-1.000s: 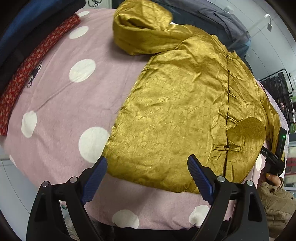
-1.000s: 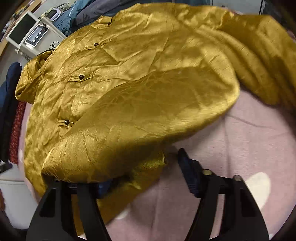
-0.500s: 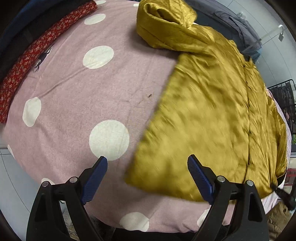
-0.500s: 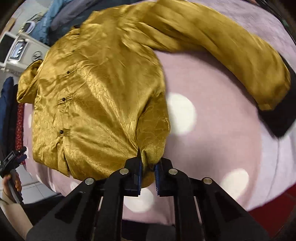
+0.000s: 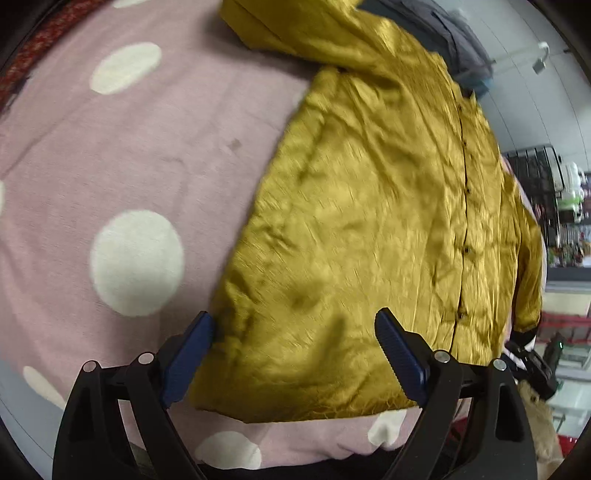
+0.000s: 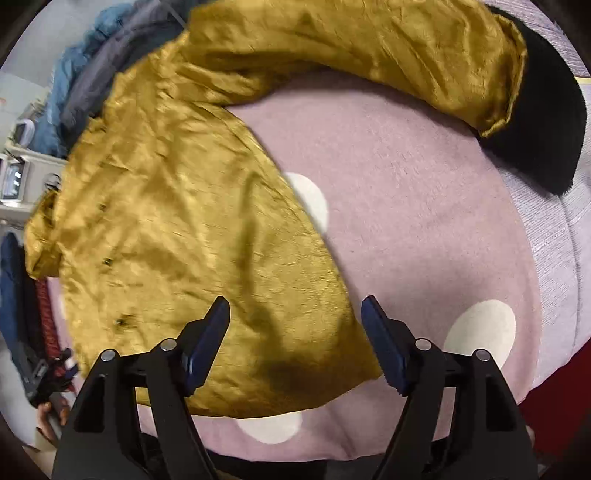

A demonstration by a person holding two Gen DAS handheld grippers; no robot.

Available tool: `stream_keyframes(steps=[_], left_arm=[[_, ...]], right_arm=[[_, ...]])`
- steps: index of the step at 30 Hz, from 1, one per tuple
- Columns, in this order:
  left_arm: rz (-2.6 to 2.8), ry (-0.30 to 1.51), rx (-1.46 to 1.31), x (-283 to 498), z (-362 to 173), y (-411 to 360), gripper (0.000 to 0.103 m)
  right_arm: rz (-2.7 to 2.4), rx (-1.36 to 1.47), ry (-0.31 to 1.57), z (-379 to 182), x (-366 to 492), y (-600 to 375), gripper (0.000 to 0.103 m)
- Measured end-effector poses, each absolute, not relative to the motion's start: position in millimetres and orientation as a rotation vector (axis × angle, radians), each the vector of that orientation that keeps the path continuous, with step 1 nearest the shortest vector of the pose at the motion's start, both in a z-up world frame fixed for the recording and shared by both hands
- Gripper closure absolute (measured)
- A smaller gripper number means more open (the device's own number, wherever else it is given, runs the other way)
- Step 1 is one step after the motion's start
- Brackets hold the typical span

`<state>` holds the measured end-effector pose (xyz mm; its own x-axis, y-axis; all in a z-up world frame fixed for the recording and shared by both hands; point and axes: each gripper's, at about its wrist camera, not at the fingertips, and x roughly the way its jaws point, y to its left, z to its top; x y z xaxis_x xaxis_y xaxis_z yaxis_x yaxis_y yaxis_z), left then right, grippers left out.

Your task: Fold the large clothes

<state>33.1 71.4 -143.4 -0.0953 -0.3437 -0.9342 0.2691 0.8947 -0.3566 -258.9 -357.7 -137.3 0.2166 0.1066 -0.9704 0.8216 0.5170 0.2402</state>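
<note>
A pink blanket (image 5: 155,140) with pale dots covers the surface under both grippers; on it lies the gold jacket (image 5: 369,206), spread front up, its long axis following the line of dark buttons that runs away from the jaws in the left wrist view; its hem lies nearest both pairs of jaws, its collar farthest. One sleeve (image 6: 388,48) stretches out across the blanket far beyond the right jaws, ending beside a black cloth (image 6: 543,122); the other sleeve (image 5: 295,33) is bunched up far beyond the left jaws. The left gripper (image 5: 295,354) points steeply down with its jaws wide apart and nothing pressed between them; the jacket's near left hem corner lies in the gap, the left pad just at its side edge. The right gripper (image 6: 295,339) has its jaws opening, pads clear of the cloth; the opposite hem corner lies under the gap, with bare blanket past the right pad. Judging by this, each hand is nearest its own hem corner, so the coming fold likely turns on seizing the hem and carrying it along the button line toward the collar.
</note>
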Motion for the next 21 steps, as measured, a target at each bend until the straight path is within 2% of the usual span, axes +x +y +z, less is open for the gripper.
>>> stream_keyframes(steps=[1,2,3,5,6,7,8,9,16,21], left_arm=[[-0.528,1.587,-0.028,28.9,-147.0,64.9,0.019],[-0.549,1.578,0.012,24.0,-148.6,57.1,0.026],[-0.561,1.572,0.051,20.7,-149.9,53.6,0.039],[-0.533,1.553,0.188,14.3,-153.8,44.0,0.053],[-0.517,1.545,0.232,13.0,-155.4,41.7,0.056],[-0.5,1.541,0.256,12.9,-156.9,41.3,0.056],[-0.484,1.54,0.253,13.9,-157.5,42.6,0.056],[-0.454,1.54,0.236,16.6,-157.6,46.1,0.053],[-0.32,1.527,0.145,36.6,-146.7,70.0,0.044],[-0.339,1.473,0.154,45.1,-127.8,65.8,0.034]], right_arm=[[-0.605,0.924,1.317,-144.6,-256.9,-356.4,0.032],[-0.589,0.921,1.367,-153.1,-254.7,-352.3,0.041],[-0.57,0.911,1.397,-156.9,-252.9,-348.4,0.051],[-0.547,0.819,1.437,-156.6,-241.6,-335.2,0.051],[-0.545,0.754,1.462,-155.1,-235.2,-328.7,0.051],[-0.55,0.713,1.478,-154.3,-231.2,-325.2,0.041],[-0.566,0.683,1.488,-153.1,-228.4,-323.2,0.027],[-0.586,0.678,1.484,-151.4,-227.8,-323.6,0.023],[-0.728,0.757,1.381,-136.9,-246.5,-356.3,0.023],[-0.893,0.745,1.218,-114.1,-269.4,-392.8,0.023]])
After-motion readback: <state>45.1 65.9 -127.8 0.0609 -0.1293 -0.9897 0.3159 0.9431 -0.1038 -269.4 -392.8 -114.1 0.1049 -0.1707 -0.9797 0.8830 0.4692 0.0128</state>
